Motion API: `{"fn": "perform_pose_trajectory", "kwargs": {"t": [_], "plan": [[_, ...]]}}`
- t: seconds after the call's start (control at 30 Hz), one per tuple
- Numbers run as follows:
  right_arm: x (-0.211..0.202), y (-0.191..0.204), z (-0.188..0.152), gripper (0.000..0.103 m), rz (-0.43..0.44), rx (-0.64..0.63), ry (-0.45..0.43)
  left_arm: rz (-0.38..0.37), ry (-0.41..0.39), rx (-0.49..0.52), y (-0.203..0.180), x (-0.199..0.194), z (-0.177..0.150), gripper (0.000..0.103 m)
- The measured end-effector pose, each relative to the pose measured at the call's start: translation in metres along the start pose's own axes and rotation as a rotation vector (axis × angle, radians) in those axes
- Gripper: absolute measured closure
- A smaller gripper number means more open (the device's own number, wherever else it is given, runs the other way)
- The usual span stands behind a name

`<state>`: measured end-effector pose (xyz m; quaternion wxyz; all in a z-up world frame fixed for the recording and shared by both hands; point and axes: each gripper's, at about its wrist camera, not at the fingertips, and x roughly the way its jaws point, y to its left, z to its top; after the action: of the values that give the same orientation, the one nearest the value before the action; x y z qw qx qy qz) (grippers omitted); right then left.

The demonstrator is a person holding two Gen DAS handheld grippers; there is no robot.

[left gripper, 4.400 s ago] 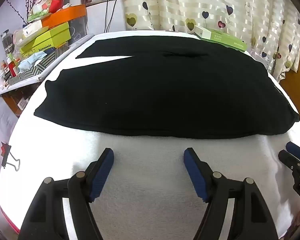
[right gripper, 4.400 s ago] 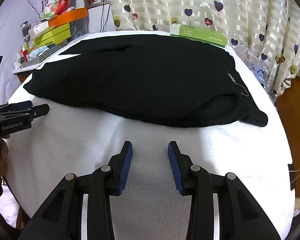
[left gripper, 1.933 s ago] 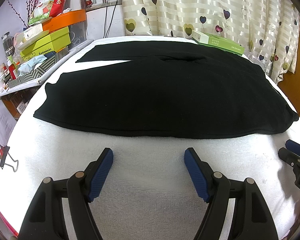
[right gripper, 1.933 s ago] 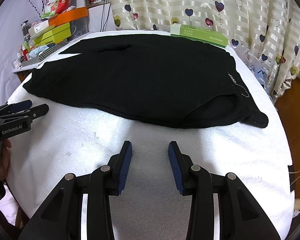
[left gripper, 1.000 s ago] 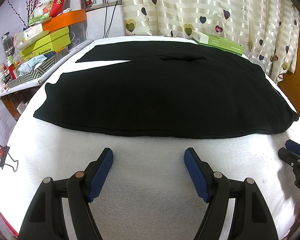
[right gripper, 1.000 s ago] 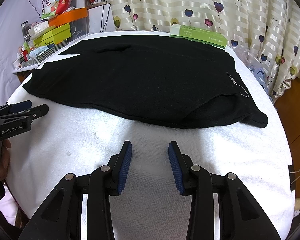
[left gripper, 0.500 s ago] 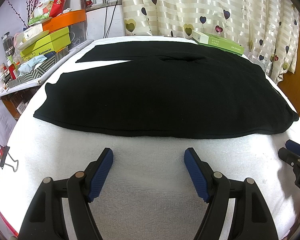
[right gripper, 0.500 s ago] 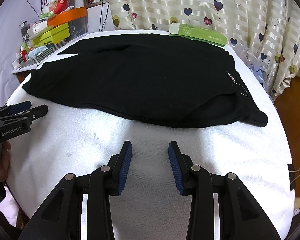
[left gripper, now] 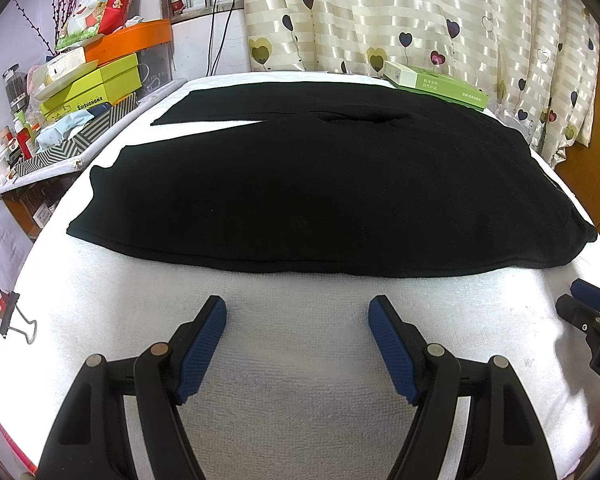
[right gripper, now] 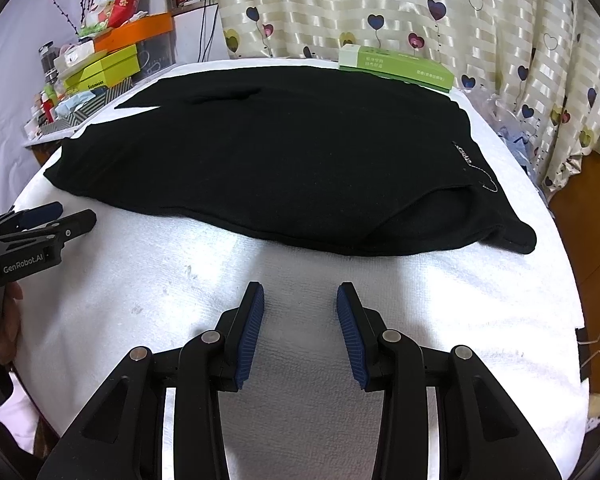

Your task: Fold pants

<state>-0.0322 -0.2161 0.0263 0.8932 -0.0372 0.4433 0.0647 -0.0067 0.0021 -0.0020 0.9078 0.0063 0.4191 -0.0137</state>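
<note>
With our left gripper (left gripper: 297, 312) and right gripper (right gripper: 300, 300) both apart and empty, we risk pinching the white towel (left gripper: 292, 400) together with the black pants (left gripper: 320, 184).

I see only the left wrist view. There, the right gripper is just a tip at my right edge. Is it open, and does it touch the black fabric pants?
Observer: The right gripper is open. It is over the bare white towel, apart from the black fabric pants.
Operator: Which end of the pants lies in front of it?
Observer: It looks like the waist end. There is small white lettering printed there, and the top layer gapes open at the near edge.
Operator: Is anything at the right table edge?
Observer: A metal binder clip sits on the towel's edge there.
</note>
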Motion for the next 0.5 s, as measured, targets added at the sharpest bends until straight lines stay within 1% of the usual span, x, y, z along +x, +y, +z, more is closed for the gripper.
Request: {"fn": "perform_pose_trajectory", "kwargs": {"t": [0.27, 0.5], "plan": [[-0.0002, -0.0017, -0.0023, 0.063, 0.014, 0.007, -0.001, -0.001, 0.000, 0.000, 0.0003, 0.0001, -0.0004, 0.027], [-0.0005, 0.0001, -0.0016, 0.063, 0.006, 0.003, 0.004, -0.001, 0.001, 0.000, 0.0002, 0.0000, -0.0006, 0.027]]}}
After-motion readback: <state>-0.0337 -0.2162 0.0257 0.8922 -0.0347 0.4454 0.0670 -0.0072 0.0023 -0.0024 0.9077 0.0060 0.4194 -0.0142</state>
